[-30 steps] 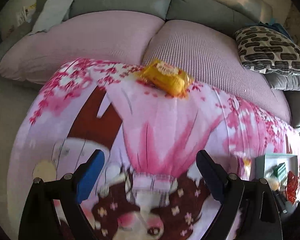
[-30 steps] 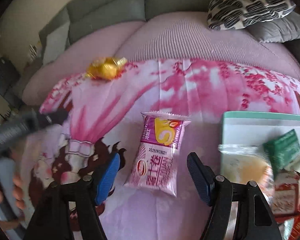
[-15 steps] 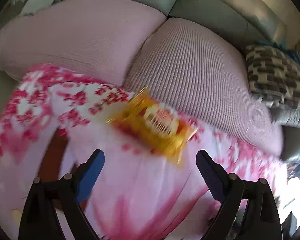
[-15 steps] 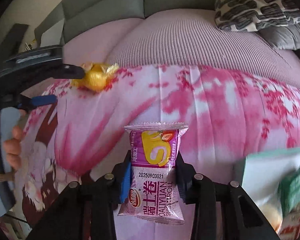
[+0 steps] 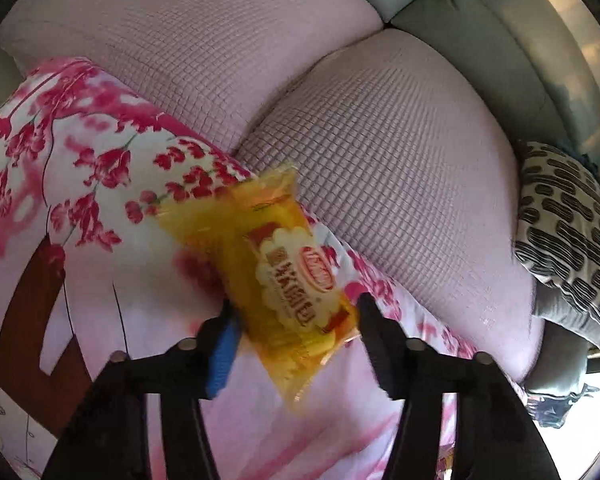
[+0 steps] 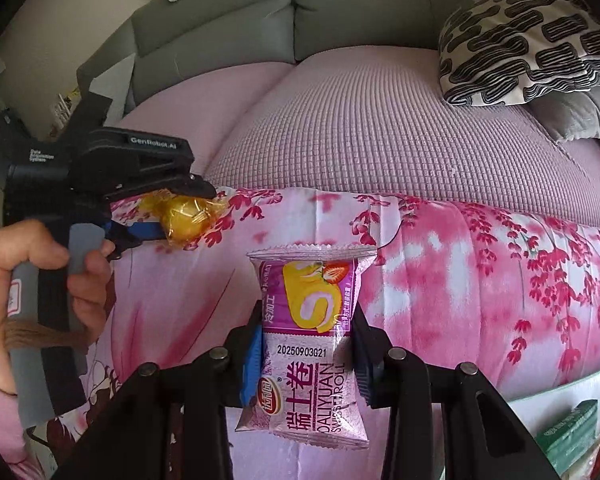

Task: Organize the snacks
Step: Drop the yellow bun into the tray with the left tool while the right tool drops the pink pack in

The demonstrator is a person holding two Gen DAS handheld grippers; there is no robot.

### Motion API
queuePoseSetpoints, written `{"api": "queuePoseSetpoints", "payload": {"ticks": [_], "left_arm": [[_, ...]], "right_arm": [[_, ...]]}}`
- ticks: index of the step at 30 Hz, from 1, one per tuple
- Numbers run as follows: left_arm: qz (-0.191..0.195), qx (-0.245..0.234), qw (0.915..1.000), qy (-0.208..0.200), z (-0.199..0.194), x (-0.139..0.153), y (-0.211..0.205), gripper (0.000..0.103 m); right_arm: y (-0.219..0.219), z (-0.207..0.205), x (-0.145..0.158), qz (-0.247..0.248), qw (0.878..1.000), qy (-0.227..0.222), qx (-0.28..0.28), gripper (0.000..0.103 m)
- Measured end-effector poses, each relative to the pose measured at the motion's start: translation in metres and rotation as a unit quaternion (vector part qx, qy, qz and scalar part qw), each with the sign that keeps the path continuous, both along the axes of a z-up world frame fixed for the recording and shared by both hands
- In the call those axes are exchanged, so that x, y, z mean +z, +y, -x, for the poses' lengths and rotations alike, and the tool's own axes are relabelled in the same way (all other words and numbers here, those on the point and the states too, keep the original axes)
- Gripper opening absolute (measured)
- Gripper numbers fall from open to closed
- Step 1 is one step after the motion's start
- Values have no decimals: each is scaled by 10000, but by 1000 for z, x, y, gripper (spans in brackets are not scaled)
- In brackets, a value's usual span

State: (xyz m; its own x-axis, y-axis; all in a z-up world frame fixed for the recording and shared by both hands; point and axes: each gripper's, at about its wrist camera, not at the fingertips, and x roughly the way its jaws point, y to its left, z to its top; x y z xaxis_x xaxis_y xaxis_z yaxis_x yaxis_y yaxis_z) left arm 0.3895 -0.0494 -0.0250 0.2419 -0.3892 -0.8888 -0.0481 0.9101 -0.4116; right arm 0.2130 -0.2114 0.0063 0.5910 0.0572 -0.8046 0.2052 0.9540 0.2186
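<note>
A yellow biscuit packet (image 5: pixel 284 276) lies at the far edge of the pink floral blanket (image 5: pixel 80 200). My left gripper (image 5: pixel 296 308) straddles its near end; the jaws are closing and both pads touch the wrapper. The right wrist view shows the same packet (image 6: pixel 188 220) bulging between those fingers, with a person's hand (image 6: pixel 40 272) on the handle. My right gripper (image 6: pixel 306 320) is shut on a purple Swiss roll packet (image 6: pixel 312 344), gripped at its middle and standing upright above the blanket.
Pink sofa seat cushions (image 6: pixel 380 128) rise behind the blanket, with grey backrests (image 6: pixel 360 16) beyond. A black-and-white patterned pillow (image 6: pixel 512 48) lies at the right. A pale box (image 6: pixel 560 384) with a green packet (image 6: pixel 572 436) in it sits at the bottom right.
My left gripper came forward and down to the yellow packet and narrowed its jaws around it. The right gripper shut on the purple packet and carried it left, away from the box.
</note>
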Motion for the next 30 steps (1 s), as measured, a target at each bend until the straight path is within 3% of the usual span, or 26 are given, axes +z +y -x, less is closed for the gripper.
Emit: {"api": "queuePoseSetpoints", "payload": {"ticks": [6, 9, 13, 18, 21, 25, 30], "left_arm": [[328, -431, 9973, -492, 59, 35, -4, 50], [609, -930, 9904, -818, 107, 57, -21, 50], [1062, -1709, 9745, -991, 175, 73, -57, 50], [1005, -2692, 9531, -950, 238, 75, -123, 50], [867, -3052, 9455, -729, 264, 65, -151, 50], [593, -3319, 9404, -449, 288, 51, -175, 50], [315, -3216, 9459, -291, 300, 39, -180, 51]], "right_arm": [[-4, 34, 19, -224, 9994, -249, -39, 40], [-14, 67, 32, -305, 9987, -382, -162, 40], [-39, 124, 48, -273, 9970, -506, -517, 40], [-87, 197, 52, 45, 9915, -314, -1262, 40], [-111, 225, 44, -13, 9873, -152, -1579, 41], [-132, 249, 32, -78, 9842, 6, -1768, 41], [-139, 256, 18, -216, 9832, 186, -1803, 42]]}}
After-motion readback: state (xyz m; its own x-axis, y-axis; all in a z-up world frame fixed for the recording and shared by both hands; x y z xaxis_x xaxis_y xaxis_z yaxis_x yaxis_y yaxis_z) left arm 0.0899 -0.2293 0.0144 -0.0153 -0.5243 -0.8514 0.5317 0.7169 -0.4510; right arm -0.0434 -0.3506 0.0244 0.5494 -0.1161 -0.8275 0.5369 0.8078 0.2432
